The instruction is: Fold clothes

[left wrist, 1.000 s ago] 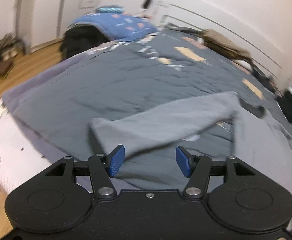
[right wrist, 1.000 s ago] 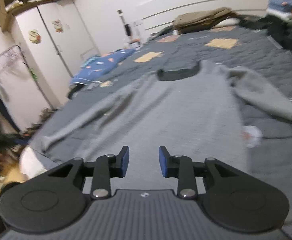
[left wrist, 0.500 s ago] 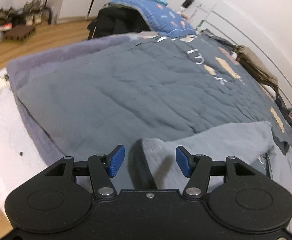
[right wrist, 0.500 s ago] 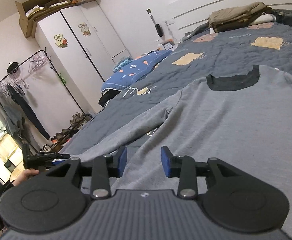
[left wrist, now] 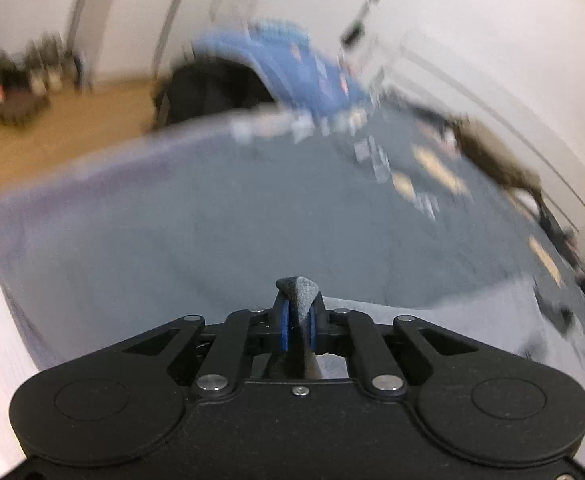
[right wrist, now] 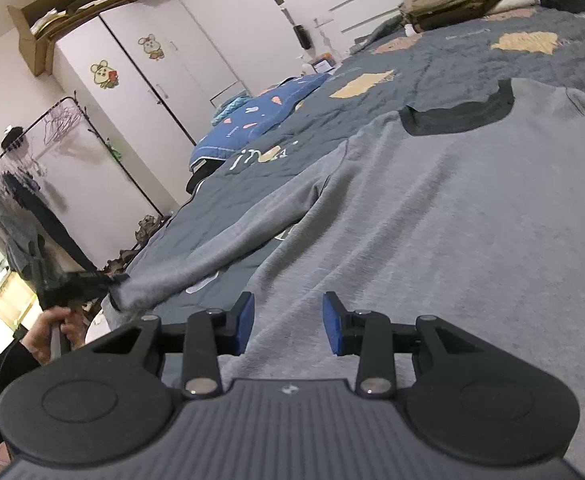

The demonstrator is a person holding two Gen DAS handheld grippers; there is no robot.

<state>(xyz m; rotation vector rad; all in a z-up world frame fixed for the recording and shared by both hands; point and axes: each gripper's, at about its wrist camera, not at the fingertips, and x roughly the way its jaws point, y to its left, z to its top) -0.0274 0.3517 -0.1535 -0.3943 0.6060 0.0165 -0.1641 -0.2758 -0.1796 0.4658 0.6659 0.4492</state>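
Between left tool [left wrist: 297,328] pads: bunched fuzzy grey sleeve cuff [left wrist: 298,292], just clamped.

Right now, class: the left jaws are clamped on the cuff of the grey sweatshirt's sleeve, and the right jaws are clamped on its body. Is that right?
Not quite. The left gripper is shut on the sleeve cuff, but the right wrist view shows the right gripper open above the grey sweatshirt, gripping nothing.
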